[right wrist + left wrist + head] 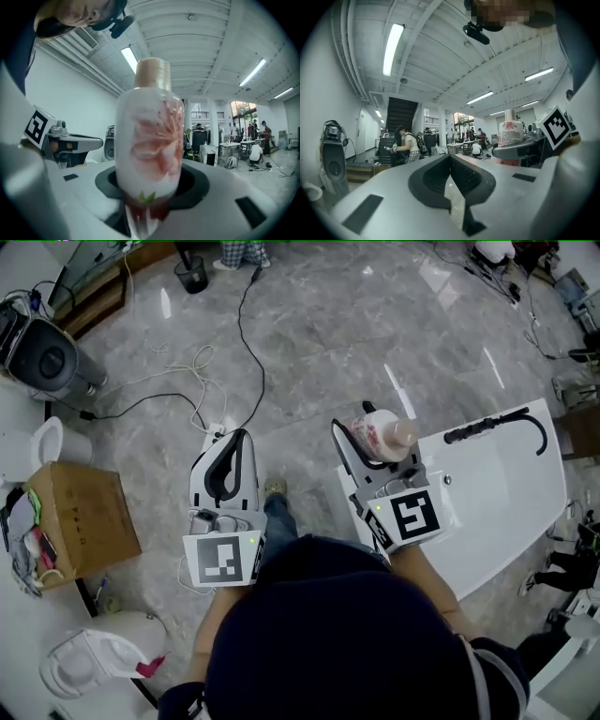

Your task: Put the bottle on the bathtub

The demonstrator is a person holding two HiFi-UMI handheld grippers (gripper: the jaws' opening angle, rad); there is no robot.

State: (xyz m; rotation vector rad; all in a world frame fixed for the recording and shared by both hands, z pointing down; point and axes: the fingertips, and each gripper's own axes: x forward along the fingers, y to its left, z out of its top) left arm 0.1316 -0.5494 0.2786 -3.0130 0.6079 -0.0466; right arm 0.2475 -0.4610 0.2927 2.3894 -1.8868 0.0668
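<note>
Right gripper (373, 434) clamped on floral bottle (150, 140) at white bathtub (497, 493) edge, left gripper (234, 442) empty, jaws apparently closed.

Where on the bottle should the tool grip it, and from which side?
The wide lower body, from the side with the jaws level. The bottle stands upright, its round body fills the curved pads, and the narrower cap would likely give less hold. The right tool holds it this way, leaving the base free to set down on the bathtub.
</note>
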